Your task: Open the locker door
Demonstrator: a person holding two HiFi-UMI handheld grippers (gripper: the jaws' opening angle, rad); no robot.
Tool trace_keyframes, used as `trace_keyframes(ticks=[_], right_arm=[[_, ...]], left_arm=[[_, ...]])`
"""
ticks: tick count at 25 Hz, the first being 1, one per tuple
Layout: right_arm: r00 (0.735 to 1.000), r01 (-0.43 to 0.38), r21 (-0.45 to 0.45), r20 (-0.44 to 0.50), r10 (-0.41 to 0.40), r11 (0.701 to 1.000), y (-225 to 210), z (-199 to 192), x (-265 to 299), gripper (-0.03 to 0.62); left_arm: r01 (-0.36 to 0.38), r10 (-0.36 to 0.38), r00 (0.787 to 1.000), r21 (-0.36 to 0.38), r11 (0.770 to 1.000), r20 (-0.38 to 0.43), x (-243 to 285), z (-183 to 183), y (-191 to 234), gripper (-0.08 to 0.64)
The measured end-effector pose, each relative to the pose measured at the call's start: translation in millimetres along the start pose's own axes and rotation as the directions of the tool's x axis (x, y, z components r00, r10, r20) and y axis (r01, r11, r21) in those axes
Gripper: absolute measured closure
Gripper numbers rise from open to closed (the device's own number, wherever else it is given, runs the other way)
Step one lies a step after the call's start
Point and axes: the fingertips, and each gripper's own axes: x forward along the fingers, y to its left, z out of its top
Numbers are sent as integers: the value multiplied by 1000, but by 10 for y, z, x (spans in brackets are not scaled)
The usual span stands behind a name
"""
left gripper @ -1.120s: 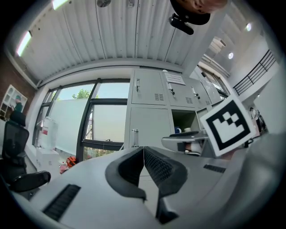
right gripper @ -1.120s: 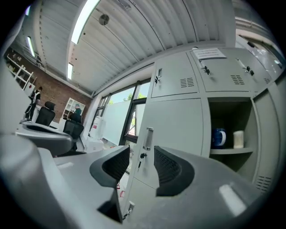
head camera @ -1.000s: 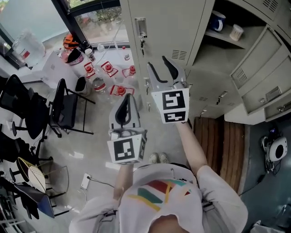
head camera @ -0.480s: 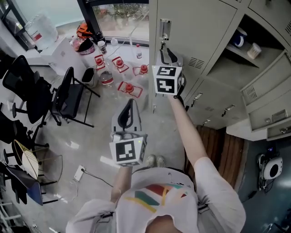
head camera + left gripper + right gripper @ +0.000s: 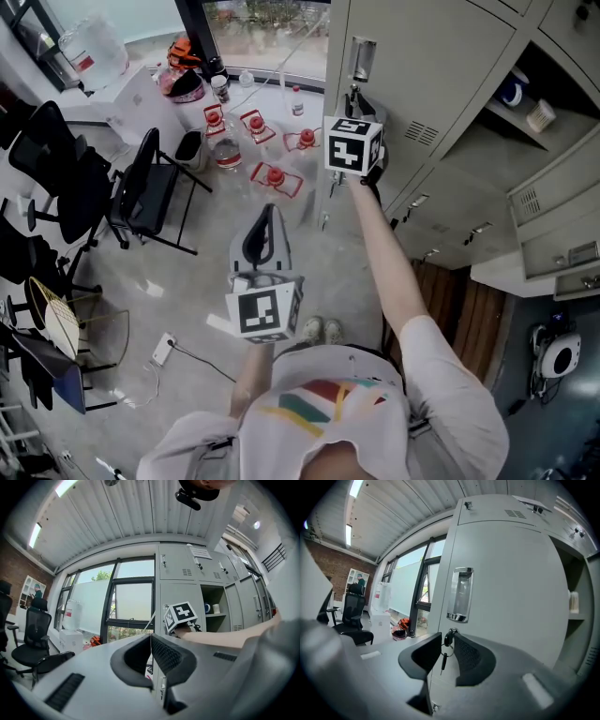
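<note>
Because the tall grey metal locker door (image 5: 511, 583) in the upper right of the head view is still closed, the right tongs (image 5: 447, 643) reach up to the small black-topped key (image 5: 448, 636) in its lock, just under the shiny silver handle (image 5: 460, 595). Their jaws have just been closing and stand half apart round the key, not yet pinching it. The left tongs (image 5: 151, 639) wait lower down, jaws pressed together, holding nothing, out of the way.
</note>
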Motion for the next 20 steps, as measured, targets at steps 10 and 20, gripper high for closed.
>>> trace_keyframes(ticks=[10, 20], right_arm=[[995, 94, -47, 26, -93, 994, 22, -14, 34, 543], [998, 22, 247, 46, -34, 969, -70, -52, 36, 558]], left_arm=[[-10, 10, 999, 7, 1000, 36, 14, 39, 137, 545], [-3, 3, 1000, -15, 1000, -14, 10, -75, 143, 545]])
